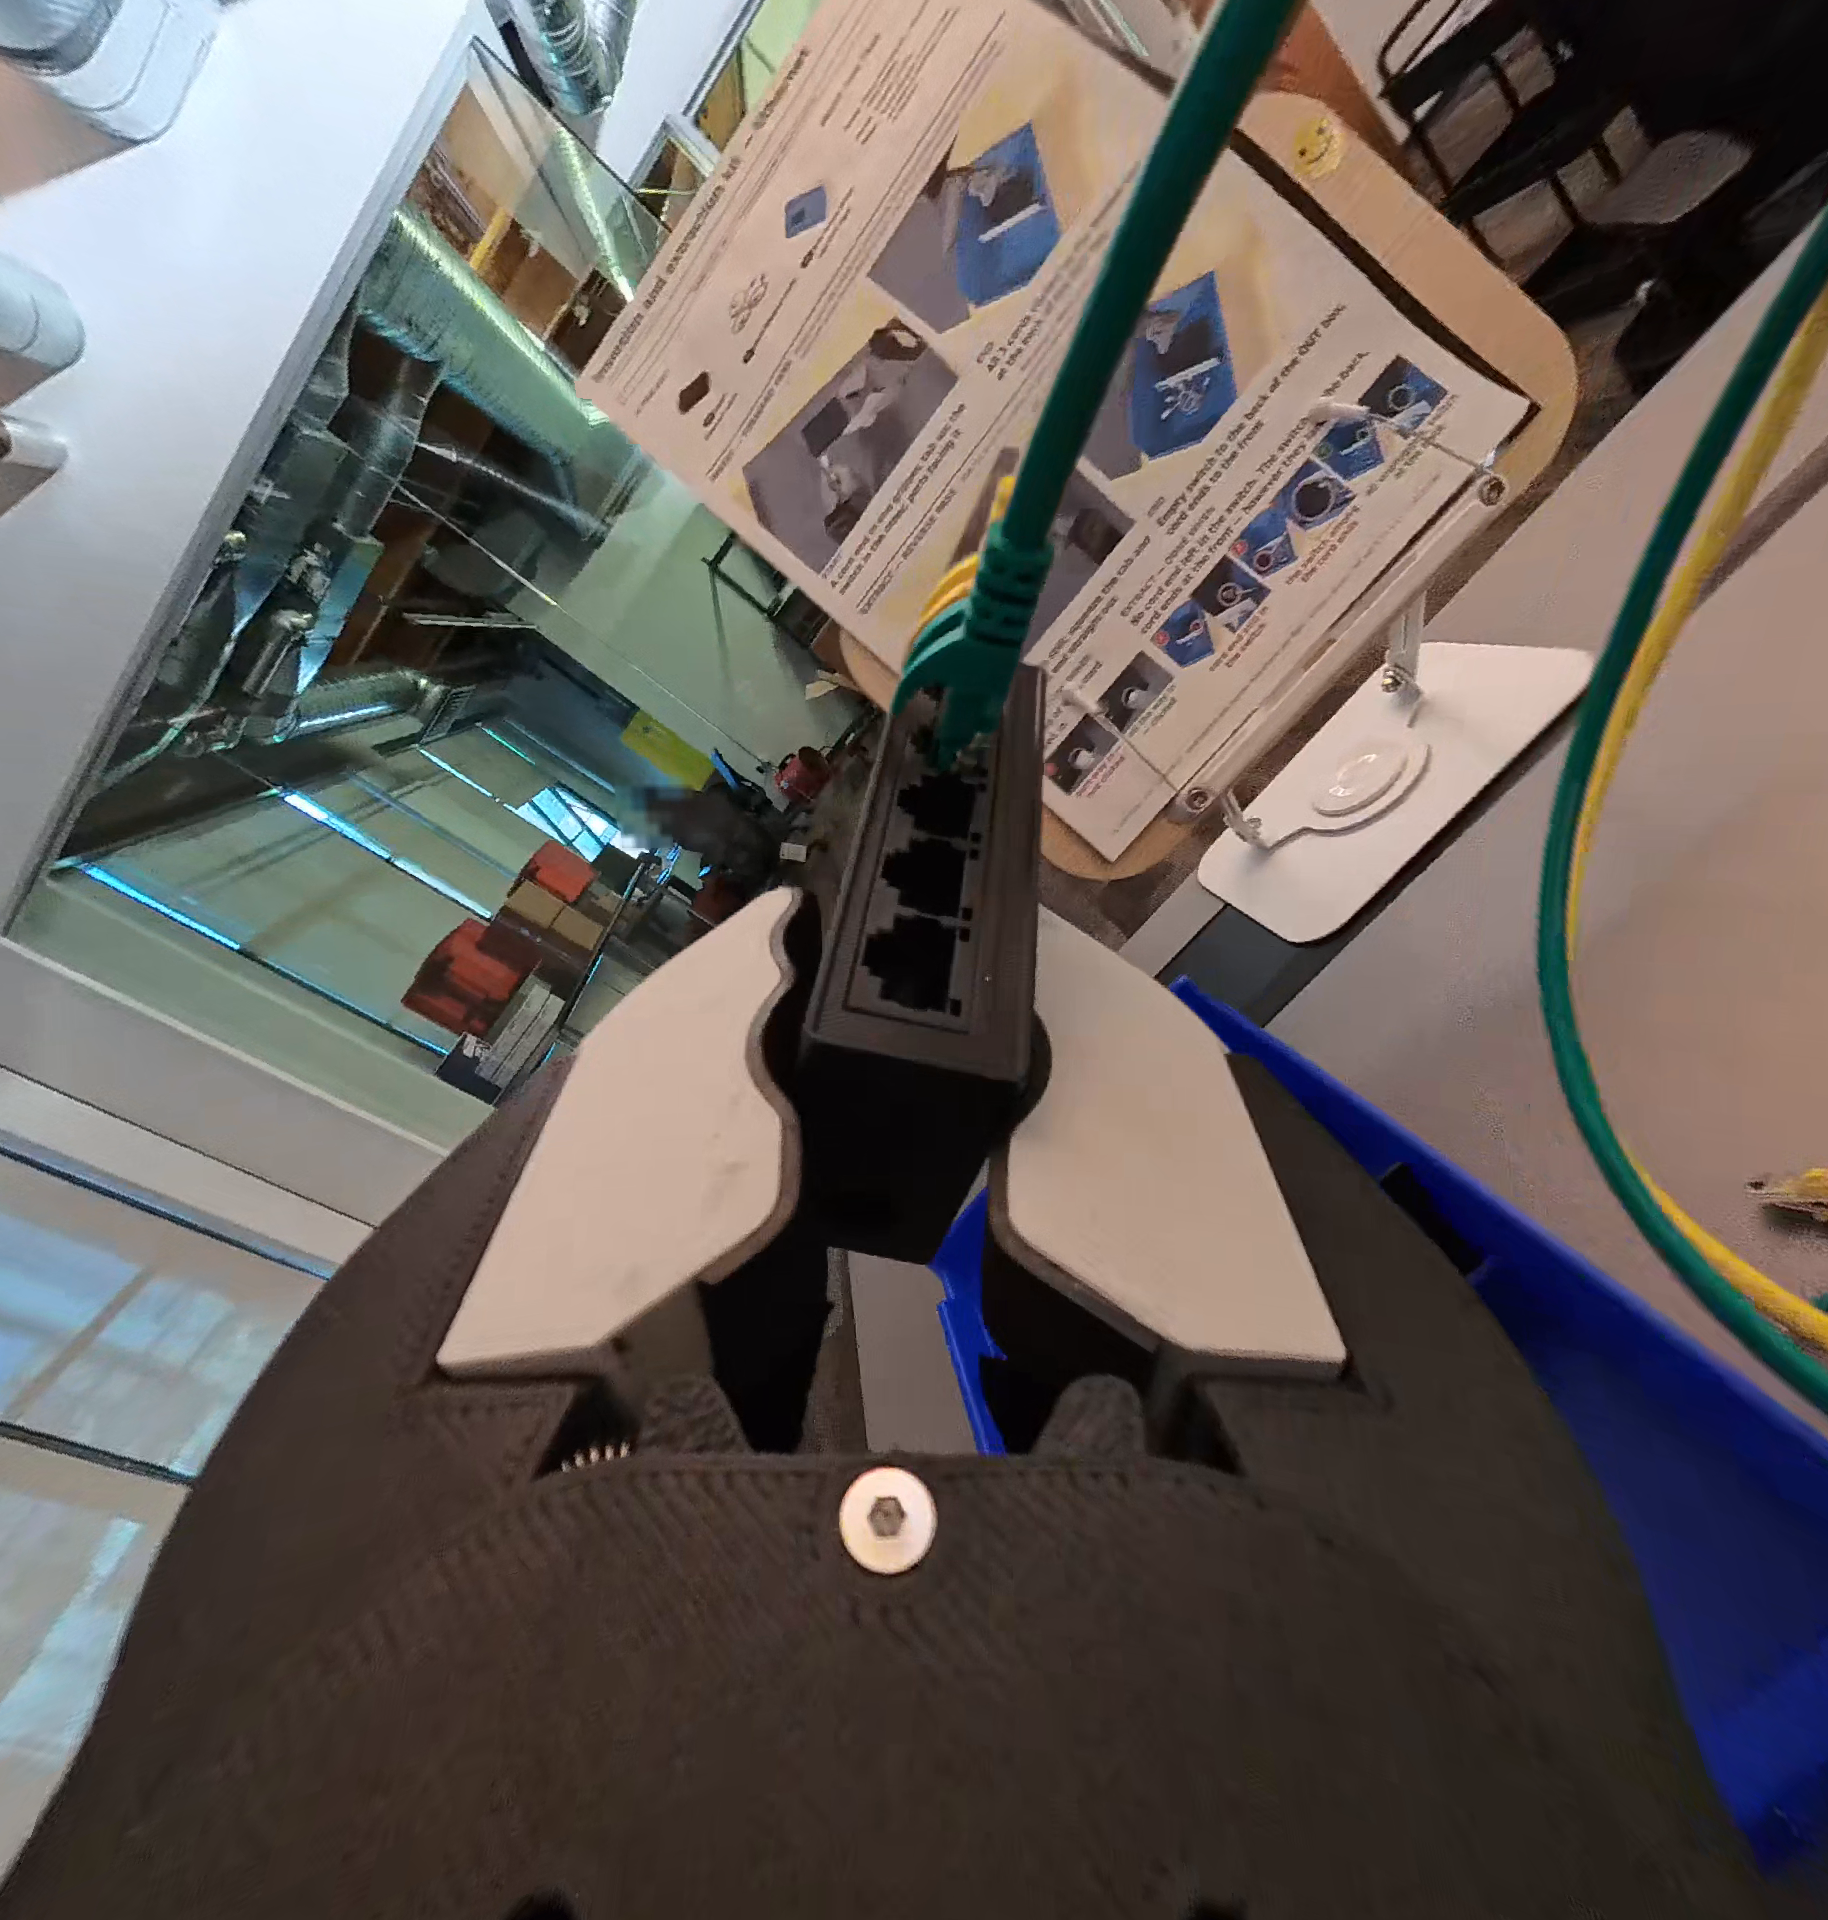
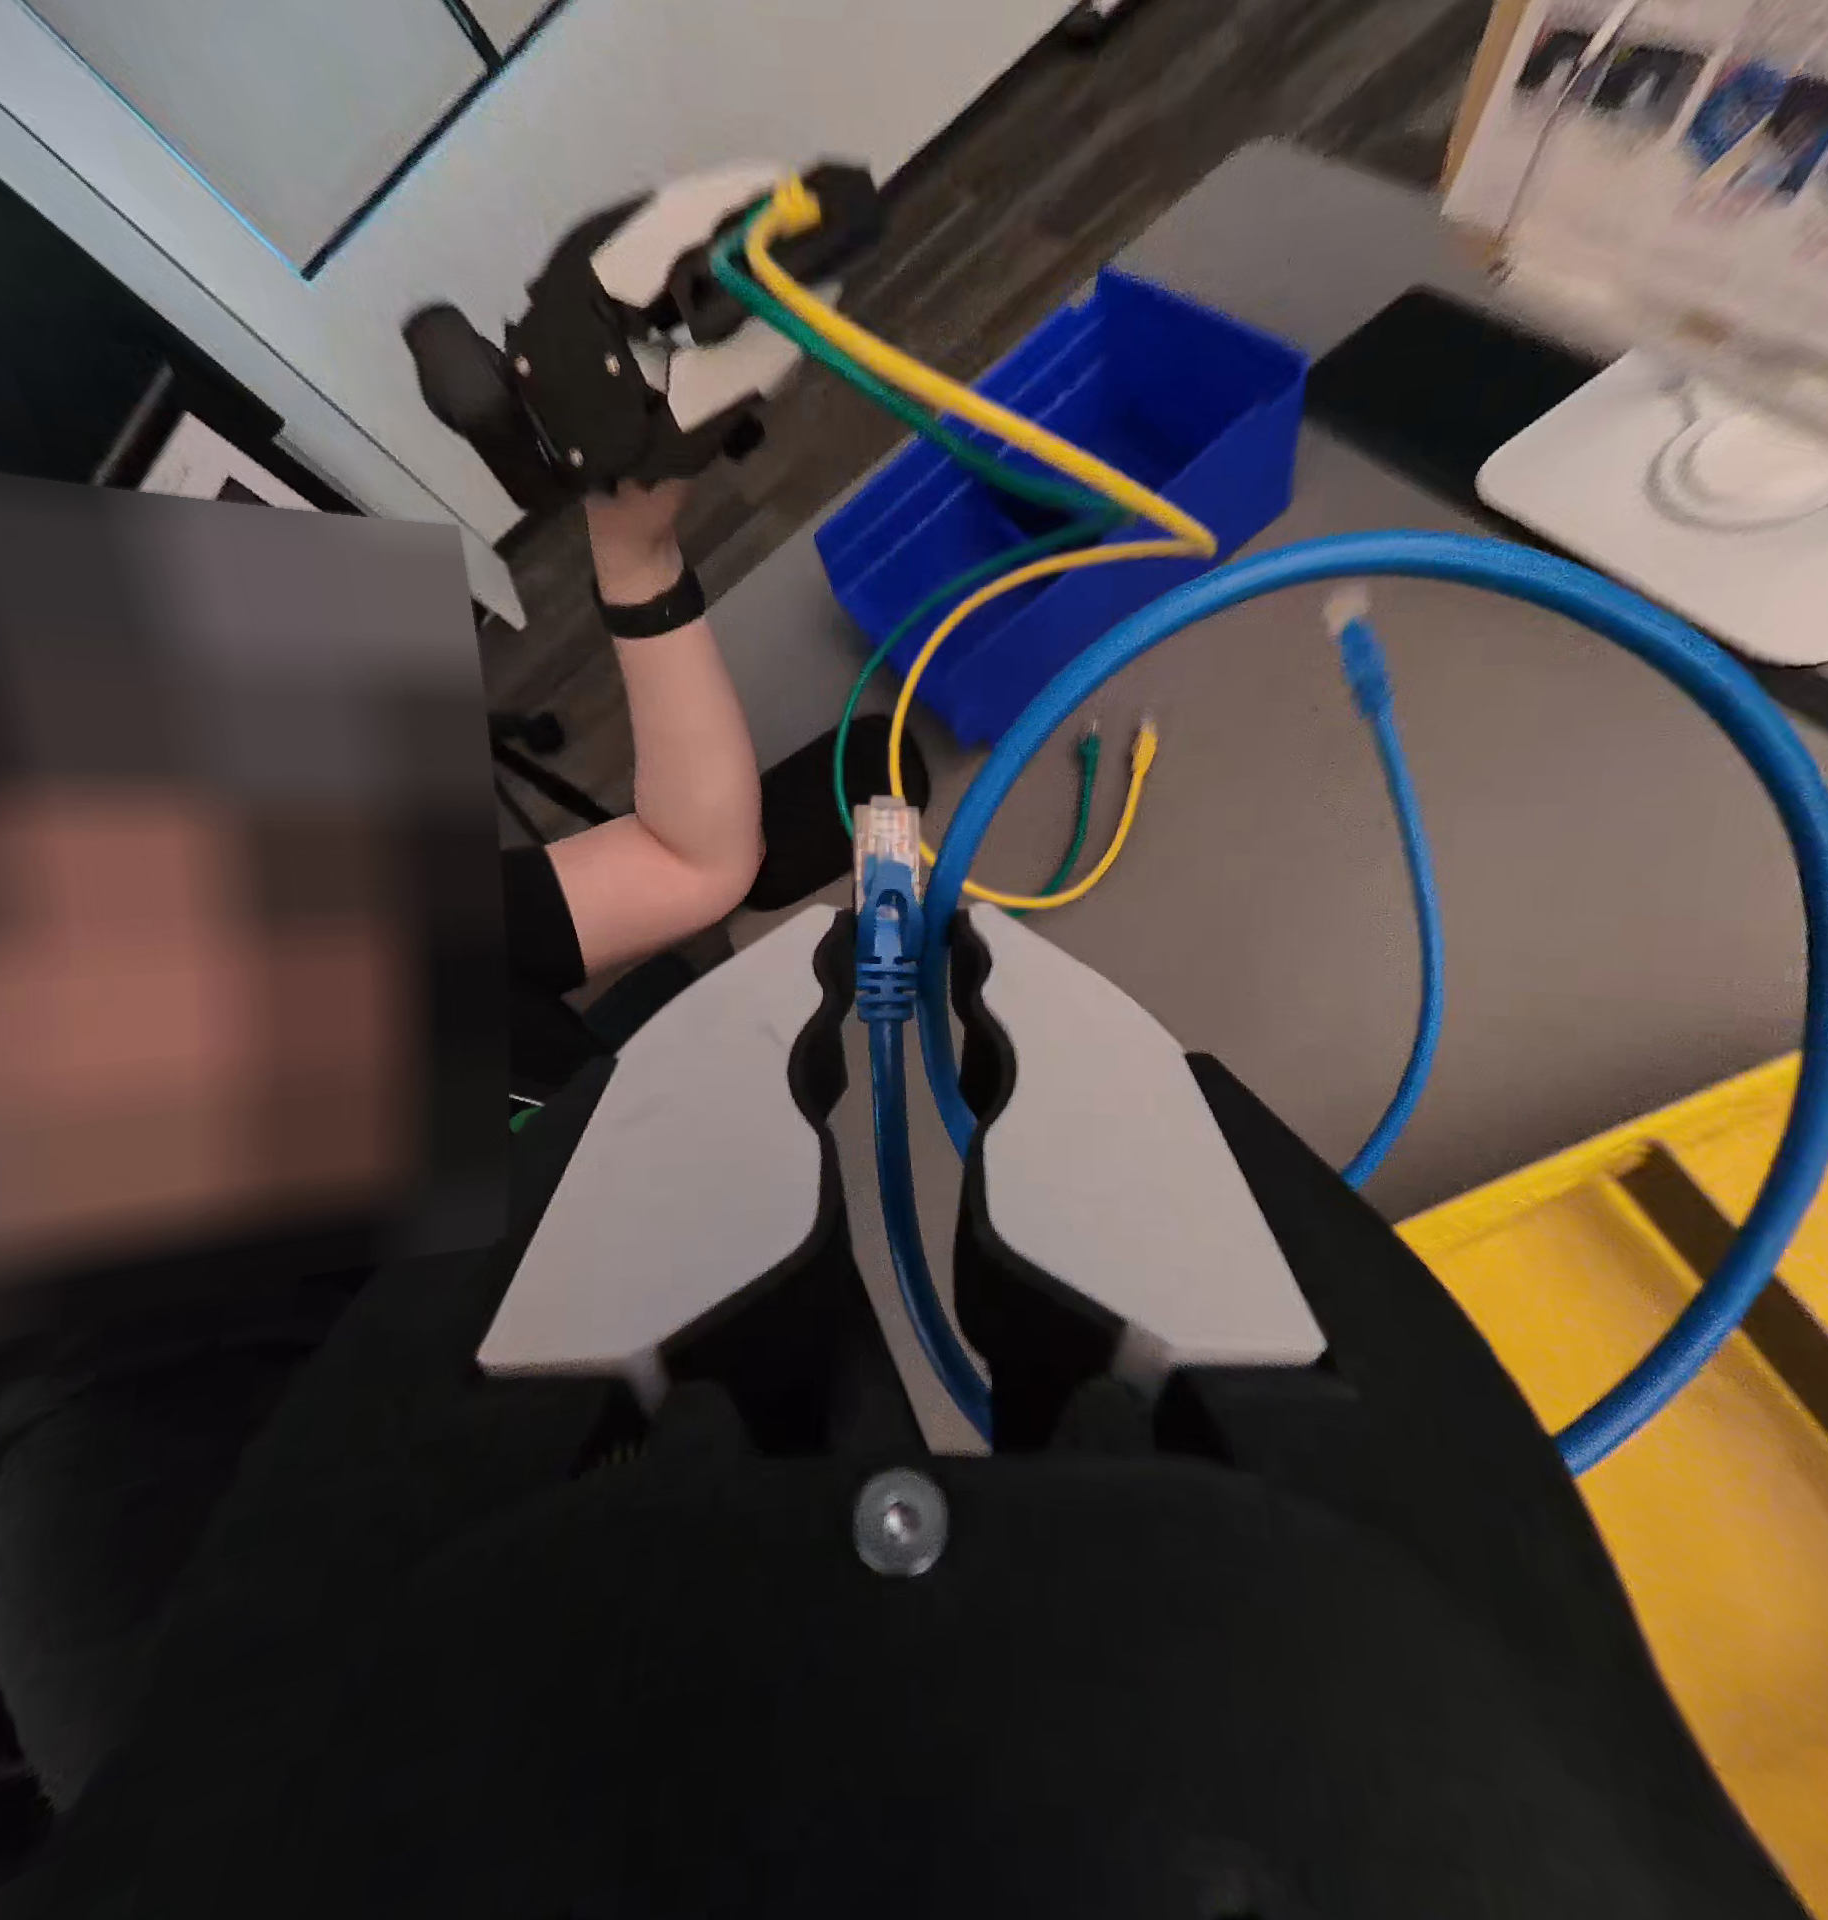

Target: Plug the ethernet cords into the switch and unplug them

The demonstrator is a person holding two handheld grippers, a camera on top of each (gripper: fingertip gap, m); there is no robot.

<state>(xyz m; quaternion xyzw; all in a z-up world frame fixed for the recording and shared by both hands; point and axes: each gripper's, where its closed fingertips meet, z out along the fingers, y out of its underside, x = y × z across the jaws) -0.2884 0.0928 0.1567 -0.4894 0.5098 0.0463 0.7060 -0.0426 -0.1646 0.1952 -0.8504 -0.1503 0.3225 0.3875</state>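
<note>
My left gripper (image 1: 905, 997) is shut on a black ethernet switch (image 1: 931, 914) and holds it up in the air. A green cord (image 1: 1003, 613) and a yellow cord (image 1: 946, 592) are plugged into its far ports; three nearer ports are empty. Both cords hang down to the grey table, where their free ends (image 2: 1116, 753) lie. My right gripper (image 2: 894, 935) is shut on a blue cord (image 2: 887, 935) just behind its clear plug (image 2: 886, 826), which points forward. The blue cord loops round to the right; its other plug (image 2: 1351, 623) hangs free. The left gripper (image 2: 764, 229) with the switch shows far off in the right wrist view.
A blue bin (image 2: 1076, 488) stands on the grey table (image 2: 1575, 883), also in the left wrist view (image 1: 1575, 1351). A yellow bin (image 2: 1699, 1351) is at the right. An instruction sheet on a white stand (image 1: 1388, 790) stands at the back. A person's arm (image 2: 681, 748) holds the left gripper. The gap from one gripper's tips to the other's is roughly 35 cm.
</note>
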